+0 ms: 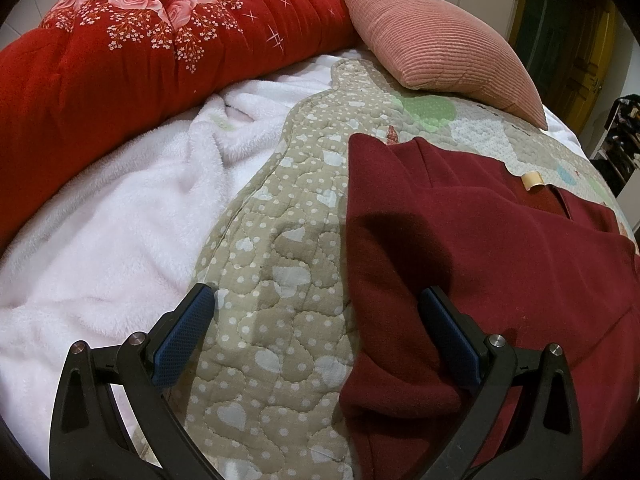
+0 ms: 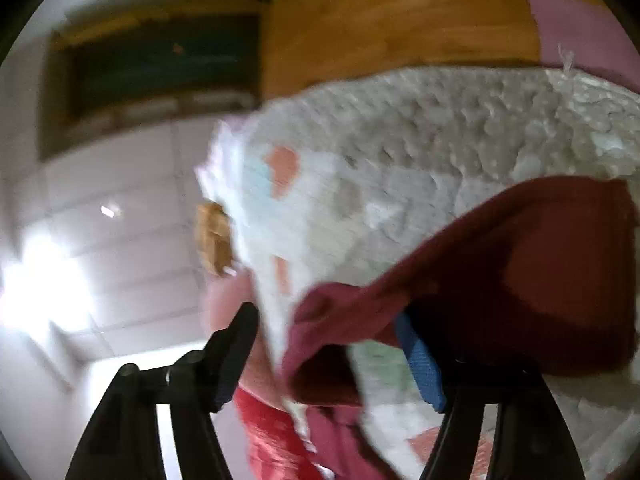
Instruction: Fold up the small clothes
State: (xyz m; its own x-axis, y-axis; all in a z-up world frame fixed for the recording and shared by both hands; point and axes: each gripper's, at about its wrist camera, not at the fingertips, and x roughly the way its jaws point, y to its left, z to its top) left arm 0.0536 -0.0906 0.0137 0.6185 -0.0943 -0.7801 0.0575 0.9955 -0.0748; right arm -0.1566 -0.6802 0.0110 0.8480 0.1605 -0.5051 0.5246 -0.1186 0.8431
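on the quilted mat [image 1: 276, 264] the maroon garment [image 1: 460, 248] lies partly folded, left gripper [image 1: 316, 312] wide and empty, right gripper [image 2: 326, 344] wide amid blur, more folds seemingly left.

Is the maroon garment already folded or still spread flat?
Partly folded: the maroon garment shows overlapping layers and a doubled left edge on the quilted mat. How far along, cannot tell.

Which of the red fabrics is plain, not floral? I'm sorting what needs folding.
The maroon garment lying flat on the quilted mat by the left claw; the bright red comforter behind has printed roses.
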